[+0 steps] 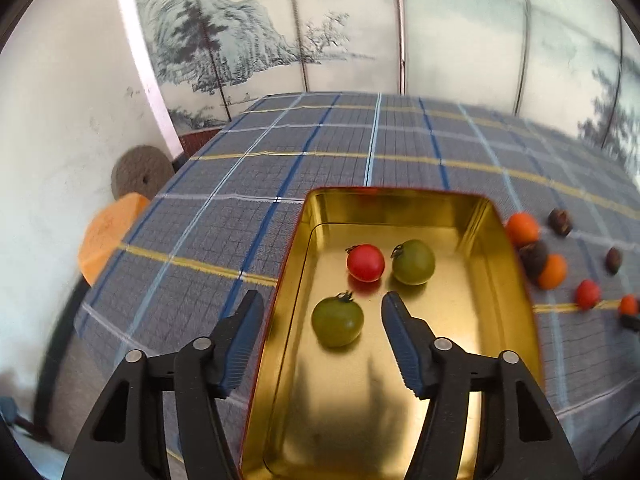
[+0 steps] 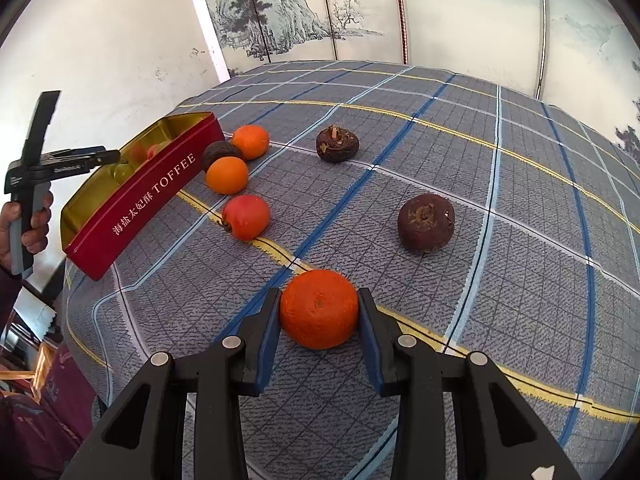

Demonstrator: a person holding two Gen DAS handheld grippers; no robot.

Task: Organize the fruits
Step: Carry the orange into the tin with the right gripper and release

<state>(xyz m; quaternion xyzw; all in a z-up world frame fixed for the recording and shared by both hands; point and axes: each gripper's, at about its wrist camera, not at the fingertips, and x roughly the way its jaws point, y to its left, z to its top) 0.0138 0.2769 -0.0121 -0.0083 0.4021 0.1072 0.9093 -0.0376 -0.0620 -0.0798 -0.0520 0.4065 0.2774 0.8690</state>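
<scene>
A gold-lined red toffee tin (image 1: 400, 192) holds a red tomato (image 1: 365, 262) and two green tomatoes (image 1: 413, 261) (image 1: 337, 321). My left gripper (image 1: 323, 298) hangs open over the tin; the nearer green tomato lies loose between its fingers, untouched. In the right wrist view my right gripper (image 2: 319, 294) is shut on an orange tangerine (image 2: 319, 308) resting on the checked cloth. Further out lie a red tomato (image 2: 246, 216), two oranges (image 2: 227, 175) (image 2: 251, 142) and three dark brown fruits (image 2: 221, 153) (image 2: 337, 144) (image 2: 426, 222). The tin (image 2: 152, 196) stands at the left.
A person's hand (image 2: 32, 216) grips the left gripper's handle beside the tin. The table's left edge runs close to the tin, with an orange stool (image 1: 108, 236) and a grey disc (image 1: 140, 172) below. A painted folding screen (image 1: 360, 40) stands behind the table.
</scene>
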